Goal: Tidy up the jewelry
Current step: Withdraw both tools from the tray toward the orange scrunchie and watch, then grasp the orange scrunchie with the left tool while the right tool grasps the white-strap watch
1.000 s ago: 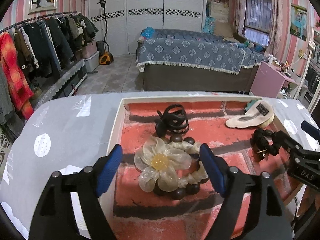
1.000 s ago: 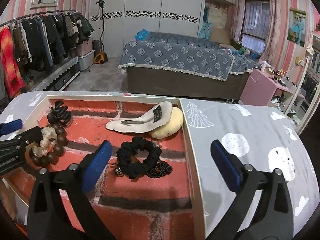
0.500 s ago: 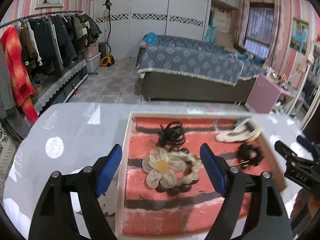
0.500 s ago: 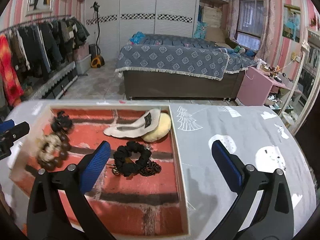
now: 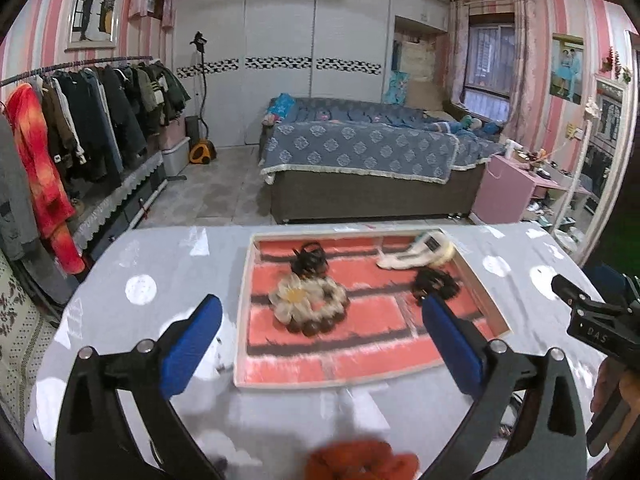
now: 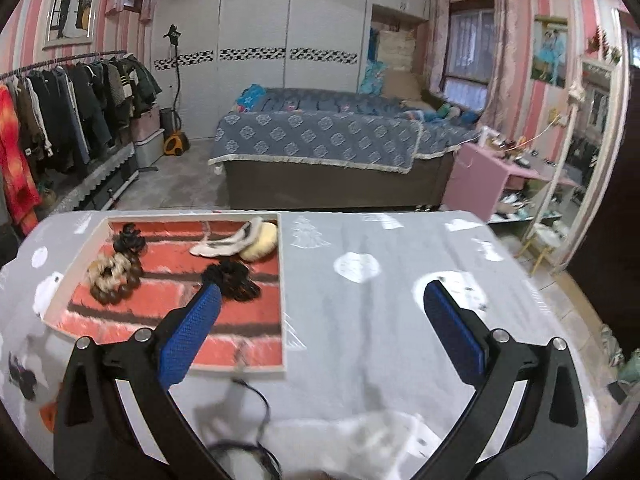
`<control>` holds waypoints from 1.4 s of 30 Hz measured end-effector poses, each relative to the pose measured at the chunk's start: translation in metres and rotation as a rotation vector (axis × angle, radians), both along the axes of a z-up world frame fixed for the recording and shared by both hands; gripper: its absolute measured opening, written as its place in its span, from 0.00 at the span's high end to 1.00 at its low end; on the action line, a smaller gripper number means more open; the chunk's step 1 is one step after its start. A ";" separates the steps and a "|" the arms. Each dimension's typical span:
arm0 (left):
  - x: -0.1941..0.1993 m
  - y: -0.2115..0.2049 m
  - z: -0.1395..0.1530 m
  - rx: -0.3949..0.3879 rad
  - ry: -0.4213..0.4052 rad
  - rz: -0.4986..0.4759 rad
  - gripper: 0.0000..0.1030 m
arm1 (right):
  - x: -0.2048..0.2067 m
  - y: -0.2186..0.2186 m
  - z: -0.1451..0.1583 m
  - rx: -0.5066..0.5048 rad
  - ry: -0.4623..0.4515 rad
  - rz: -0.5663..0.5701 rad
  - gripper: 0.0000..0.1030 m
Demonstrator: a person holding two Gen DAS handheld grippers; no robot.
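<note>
Across the grey bench (image 6: pixel 380 320) both of my tools now sit well back from the tray (image 5: pixel 242 320). A second ago the left gripper (image 5: pixel 320 344) hung low over the flower bracelet (image 5: pixel 308 304), its fingers on either side of it; half a second ago it was already higher, and now the whole tray fits in its view with bare cloth in front. The bracelet lies in the same spot on the brick-pattern lining, just in front of the black claw clip (image 5: pixel 309 259), so I judge that nothing was lifted and that this is a retreat after placing, or the end of the run. The right gripper (image 6: pixel 320 328) has pulled back the same way; the black scrunchie (image 6: pixel 231 275) it was hovering near rests in the tray, with the cream hair piece (image 6: pixel 228 242) behind it.

Both sets of fingers stand wide apart and hold nothing.

Four pieces lie inside the tray, spaced apart, which looks tidy to me. Blurred items show at the near edge: something orange-red (image 5: pixel 360 462) under the left tool, a black cord (image 6: pixel 256 412) and a white fluffy thing (image 6: pixel 380 436) under the right. If those belong to the task, work remains; I cannot tell what they are.

Readable writing is scarce: white letters "DAS" on the right tool's body (image 5: pixel 596 334) in the left view. The dark tag on the cream piece is too small to read.
</note>
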State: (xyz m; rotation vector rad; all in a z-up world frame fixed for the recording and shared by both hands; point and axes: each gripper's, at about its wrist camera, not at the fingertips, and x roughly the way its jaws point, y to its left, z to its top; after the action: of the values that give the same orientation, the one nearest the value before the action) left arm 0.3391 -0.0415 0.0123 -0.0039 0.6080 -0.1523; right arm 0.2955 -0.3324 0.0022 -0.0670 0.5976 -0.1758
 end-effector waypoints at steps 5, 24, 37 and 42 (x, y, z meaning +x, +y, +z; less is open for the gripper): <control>-0.031 -0.004 -0.006 0.015 -0.030 0.000 0.05 | -0.038 -0.009 -0.003 0.011 -0.019 -0.037 0.04; -0.061 -0.004 -0.081 0.004 0.132 -0.037 0.05 | -0.086 -0.026 -0.066 -0.047 0.127 -0.090 0.04; -0.060 -0.018 -0.104 0.061 0.188 -0.041 0.05 | -0.087 -0.054 -0.093 0.036 0.255 -0.080 0.04; -0.059 -0.026 -0.113 0.094 0.198 -0.057 0.05 | -0.083 -0.047 -0.105 0.019 0.321 -0.051 0.05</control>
State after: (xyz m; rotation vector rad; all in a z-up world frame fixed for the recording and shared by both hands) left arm 0.2800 -0.0675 -0.1009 0.0906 0.8134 -0.1796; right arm 0.2125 -0.3792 -0.1026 -0.0615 0.9216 -0.2108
